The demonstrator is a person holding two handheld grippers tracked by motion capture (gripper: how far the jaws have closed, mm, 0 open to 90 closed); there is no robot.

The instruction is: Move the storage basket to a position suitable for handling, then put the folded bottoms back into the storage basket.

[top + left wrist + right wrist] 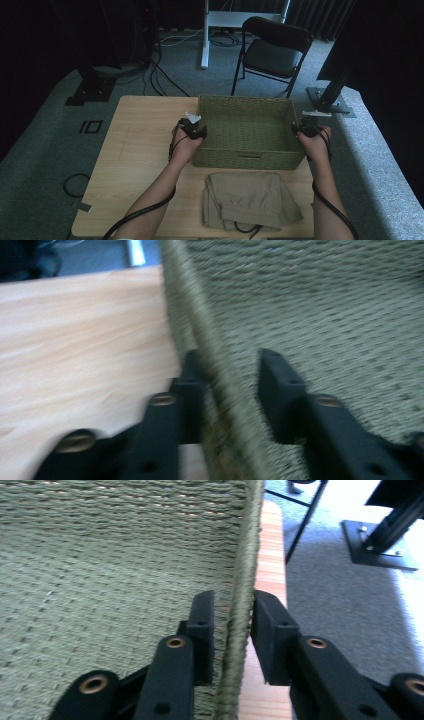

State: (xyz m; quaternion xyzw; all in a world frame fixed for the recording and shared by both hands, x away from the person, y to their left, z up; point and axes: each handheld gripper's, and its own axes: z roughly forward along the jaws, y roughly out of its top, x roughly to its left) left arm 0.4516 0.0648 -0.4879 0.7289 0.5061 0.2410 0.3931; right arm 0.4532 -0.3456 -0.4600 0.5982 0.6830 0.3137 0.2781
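You hold the left gripper [195, 129] at the left wall of the green woven basket [247, 159], and the right gripper [306, 128] at its right wall. The basket stands on the wooden table [135, 150], toward the table's far right part. Just beside the basket's near wall lies a folded khaki garment [247, 197], close to the table's near edge and apart from both tools.

In the left gripper view, your left gripper [232, 385] straddles the basket rim [200, 330]: one jaw stands outside the wall, over the table [75, 340], the other inside, above the woven floor. A gap shows between the inner jaw and the rim, so this tool is parted, not clamped. The view is blurred.

In the right gripper view, your right gripper [234, 625] straddles the opposite rim [245, 570] likewise, one jaw inside the basket, one outside. The jaws lie close against the rim on both sides; whether they press it cannot be told.

Beyond the basket, on the grey floor, stands a black folding chair [272, 50].
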